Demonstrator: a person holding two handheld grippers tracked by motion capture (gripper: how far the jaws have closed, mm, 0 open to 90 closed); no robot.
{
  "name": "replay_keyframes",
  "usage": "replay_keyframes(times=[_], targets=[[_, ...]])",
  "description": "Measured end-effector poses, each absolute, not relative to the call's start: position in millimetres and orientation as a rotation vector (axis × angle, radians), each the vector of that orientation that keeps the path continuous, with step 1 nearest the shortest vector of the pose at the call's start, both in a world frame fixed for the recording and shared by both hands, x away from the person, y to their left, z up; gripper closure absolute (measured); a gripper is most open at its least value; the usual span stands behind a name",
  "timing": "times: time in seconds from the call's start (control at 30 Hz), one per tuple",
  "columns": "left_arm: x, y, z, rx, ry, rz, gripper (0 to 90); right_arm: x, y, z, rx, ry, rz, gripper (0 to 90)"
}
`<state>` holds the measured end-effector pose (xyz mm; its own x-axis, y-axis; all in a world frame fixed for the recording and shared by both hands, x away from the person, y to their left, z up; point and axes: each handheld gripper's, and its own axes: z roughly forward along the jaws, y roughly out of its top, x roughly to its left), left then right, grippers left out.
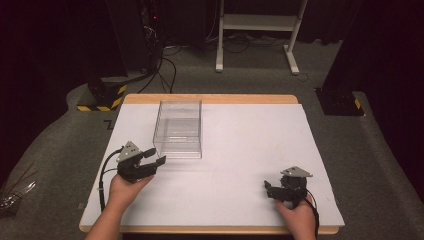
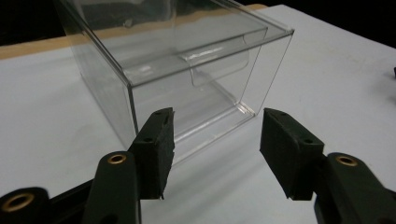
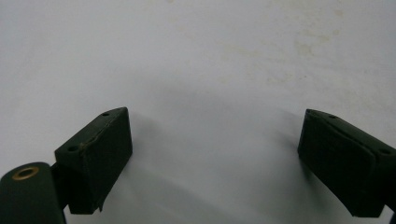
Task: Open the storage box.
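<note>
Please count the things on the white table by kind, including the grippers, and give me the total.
Clear plastic box: 1
Black grippers: 2, the left gripper and the right gripper, both open
Total: 3

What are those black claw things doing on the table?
A person holds a black two-jaw gripper in each hand over a white-covered table. The left gripper is open and points at the near corner of a clear plastic box with a drawer front, close to it but not touching. The right gripper is open too, low over bare table near the front right edge, well away from the box. Nothing is being held.
</note>
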<state>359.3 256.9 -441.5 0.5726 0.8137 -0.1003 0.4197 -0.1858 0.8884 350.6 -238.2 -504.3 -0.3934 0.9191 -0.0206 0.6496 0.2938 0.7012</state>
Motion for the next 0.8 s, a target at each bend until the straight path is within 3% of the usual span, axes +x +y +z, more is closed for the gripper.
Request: replay_keyframes(times=[0.6, 0.8], targets=[[382, 252, -460, 1.734, 1.014, 0.404, 41.9, 351, -238, -504, 1.397, 2.144, 0.861, 9.9], [394, 238, -465, 1.741, 1.016, 0.432, 45.8, 350, -238, -504, 1.401, 2.143, 0.861, 10.0]])
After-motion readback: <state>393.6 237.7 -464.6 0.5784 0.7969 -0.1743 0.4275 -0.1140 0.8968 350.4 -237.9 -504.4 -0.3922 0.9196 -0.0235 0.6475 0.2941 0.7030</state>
